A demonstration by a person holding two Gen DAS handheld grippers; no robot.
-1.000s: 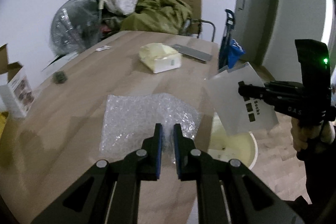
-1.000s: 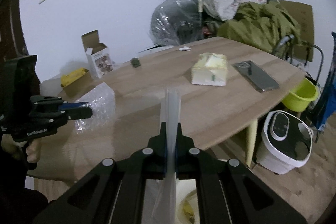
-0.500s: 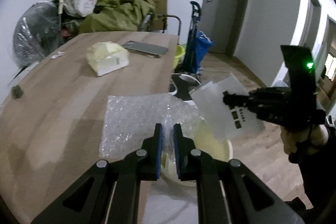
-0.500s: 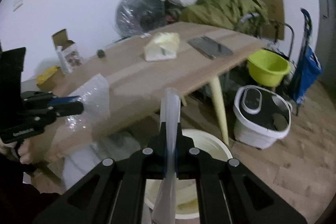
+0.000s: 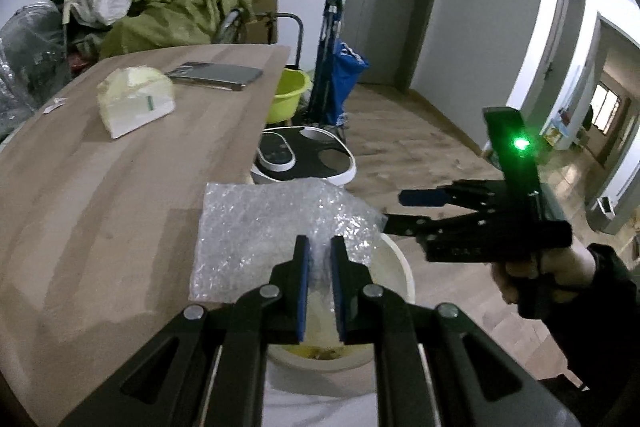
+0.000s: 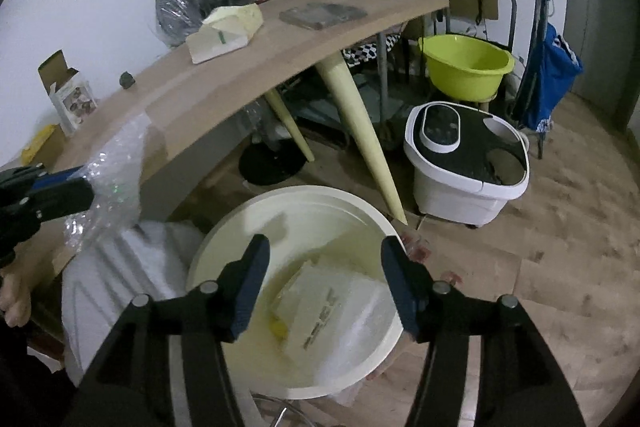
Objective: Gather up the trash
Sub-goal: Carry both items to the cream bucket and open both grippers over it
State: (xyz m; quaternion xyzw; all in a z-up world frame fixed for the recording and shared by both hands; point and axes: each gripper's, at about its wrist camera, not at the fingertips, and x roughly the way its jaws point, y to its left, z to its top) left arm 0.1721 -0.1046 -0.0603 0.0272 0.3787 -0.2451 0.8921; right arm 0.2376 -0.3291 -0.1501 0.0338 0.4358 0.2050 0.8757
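A sheet of bubble wrap (image 5: 260, 227) hangs past the wooden table's edge (image 5: 224, 163), and my left gripper (image 5: 319, 247) is shut on its near edge. Below it on the floor stands a cream bucket (image 6: 304, 191). A white printed plastic packet (image 6: 332, 299) lies inside the bucket. My right gripper (image 6: 325, 247) hovers over the bucket; its jaws are opening with nothing between them. In the left wrist view the right gripper (image 5: 396, 209) is held by a hand to the right of the bubble wrap. The right wrist view shows the left gripper (image 6: 86, 183) and the wrap (image 6: 116, 171) at left.
On the table lie a pale yellow tissue pack (image 5: 136, 99) and a flat grey item (image 5: 216, 75). A white and black foot bath (image 6: 468, 167), a green basin (image 6: 468, 67) and a blue trolley bag (image 6: 556, 75) stand on the floor. The table leg (image 6: 360, 131) slants beside the bucket.
The right gripper sank over the bucket, opened and let go of the white packet, which now lies in the bucket. The left gripper carried the bubble wrap off the table towards the bucket.
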